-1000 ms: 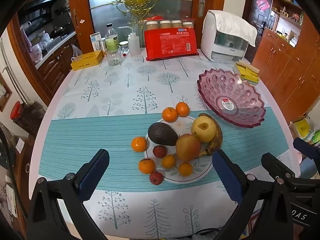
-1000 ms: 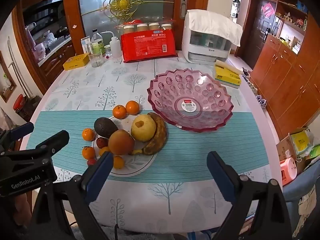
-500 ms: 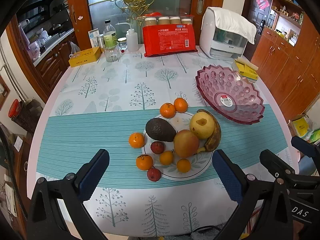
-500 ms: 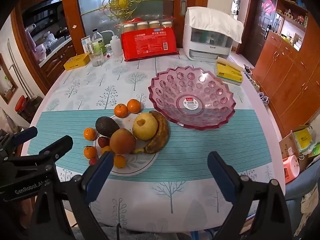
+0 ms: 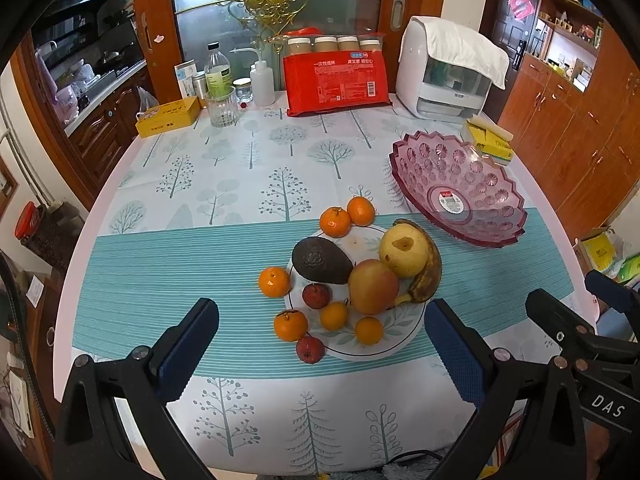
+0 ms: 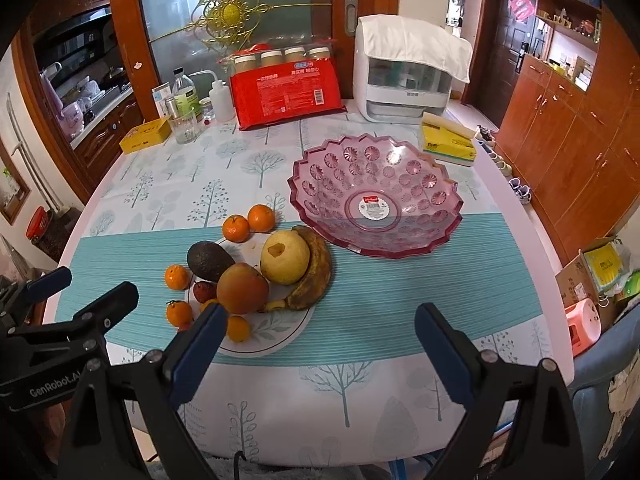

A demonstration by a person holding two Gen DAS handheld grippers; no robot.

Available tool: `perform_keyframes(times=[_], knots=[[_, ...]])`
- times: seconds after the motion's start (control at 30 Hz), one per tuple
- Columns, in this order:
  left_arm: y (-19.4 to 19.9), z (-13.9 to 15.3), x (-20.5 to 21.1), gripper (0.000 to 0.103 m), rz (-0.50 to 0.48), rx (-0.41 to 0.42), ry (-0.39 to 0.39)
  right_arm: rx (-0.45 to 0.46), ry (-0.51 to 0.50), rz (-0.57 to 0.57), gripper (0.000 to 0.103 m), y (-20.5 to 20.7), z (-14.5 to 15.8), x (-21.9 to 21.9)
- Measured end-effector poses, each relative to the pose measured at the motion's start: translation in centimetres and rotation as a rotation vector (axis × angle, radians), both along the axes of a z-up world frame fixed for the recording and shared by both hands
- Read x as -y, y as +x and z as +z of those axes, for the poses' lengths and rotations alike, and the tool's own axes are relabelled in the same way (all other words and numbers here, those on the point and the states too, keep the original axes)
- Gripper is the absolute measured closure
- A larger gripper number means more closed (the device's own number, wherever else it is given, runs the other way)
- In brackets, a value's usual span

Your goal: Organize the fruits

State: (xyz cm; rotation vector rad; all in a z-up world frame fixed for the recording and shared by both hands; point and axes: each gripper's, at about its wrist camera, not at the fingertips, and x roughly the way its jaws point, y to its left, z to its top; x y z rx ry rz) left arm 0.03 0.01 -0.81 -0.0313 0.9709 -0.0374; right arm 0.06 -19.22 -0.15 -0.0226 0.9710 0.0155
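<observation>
1. Nothing's sorted yet: your scalloped pink glass bowl point(image 6: 376, 208) sits empty, far right of the fruit.
2. Fruit's all piled on or around the white leaf-print plate point(image 5: 404, 320), just ahead of your left gripper point(image 5: 320, 346).
3. Both it and the right gripper point(image 6: 316, 344) are wide open, holding nothing.

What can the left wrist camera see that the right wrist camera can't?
Only the left view shows the whole red fruit at the plate's near edge; in the right view the tongs nearly hide it. Only the right view shows a pink stool on the floor and shoes beyond the table. Both show the plate of fruit, the avocado, the banana, the empty pink bowl, and both tongs, left and right, open.
</observation>
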Motion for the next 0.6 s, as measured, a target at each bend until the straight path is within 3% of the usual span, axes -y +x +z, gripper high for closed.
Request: perform_keyframes(times=[0.6], knots=[[0.54,-0.52,-0.42,0.001,-0.023,-0.009,0.011,-0.033,0.006,-0.044,0.007,0.42,-0.87,0.04]])
